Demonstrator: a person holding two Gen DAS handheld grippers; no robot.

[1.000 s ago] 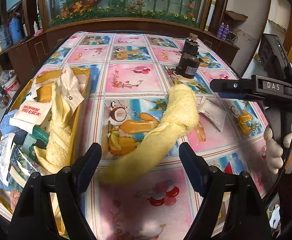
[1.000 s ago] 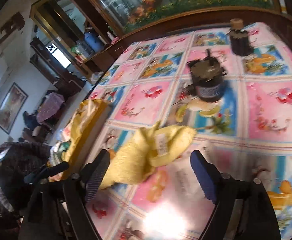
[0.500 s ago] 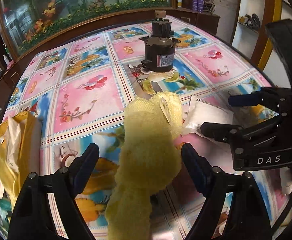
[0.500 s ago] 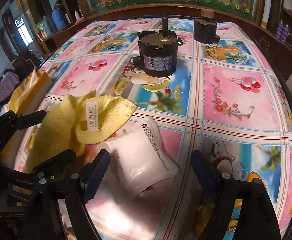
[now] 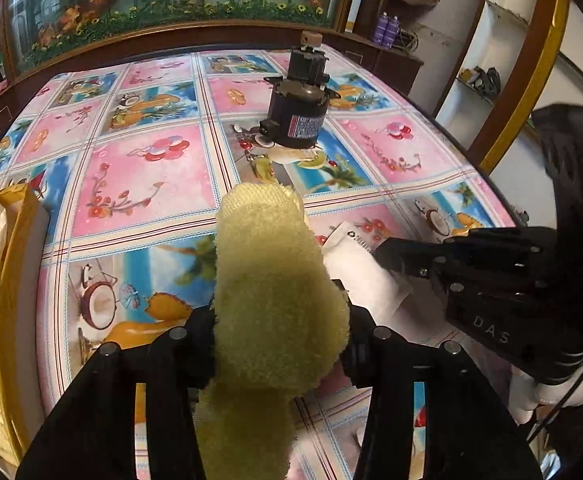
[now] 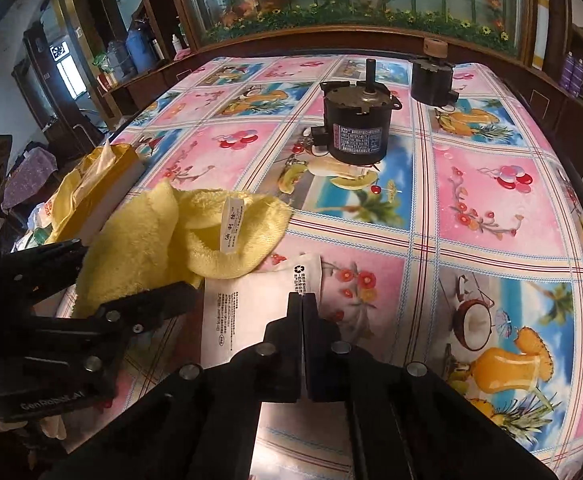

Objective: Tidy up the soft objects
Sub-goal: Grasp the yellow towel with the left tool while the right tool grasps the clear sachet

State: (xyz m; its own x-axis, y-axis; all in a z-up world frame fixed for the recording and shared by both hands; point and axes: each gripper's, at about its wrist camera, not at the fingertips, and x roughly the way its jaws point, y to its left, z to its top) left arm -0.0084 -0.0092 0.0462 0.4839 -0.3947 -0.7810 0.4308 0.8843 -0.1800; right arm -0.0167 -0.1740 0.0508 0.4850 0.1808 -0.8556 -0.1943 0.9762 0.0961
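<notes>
Left wrist: fluffy yellow towel [image 5: 275,300], bunched

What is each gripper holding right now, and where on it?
Left gripper pinches the yellow towel across its bunched middle. Right gripper is shut on the white packet at its near edge.

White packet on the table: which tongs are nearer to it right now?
Right. The right tongs are shut on the white packet at its edge. The left tongs sit beside it, clamped on the yellow towel.
</notes>
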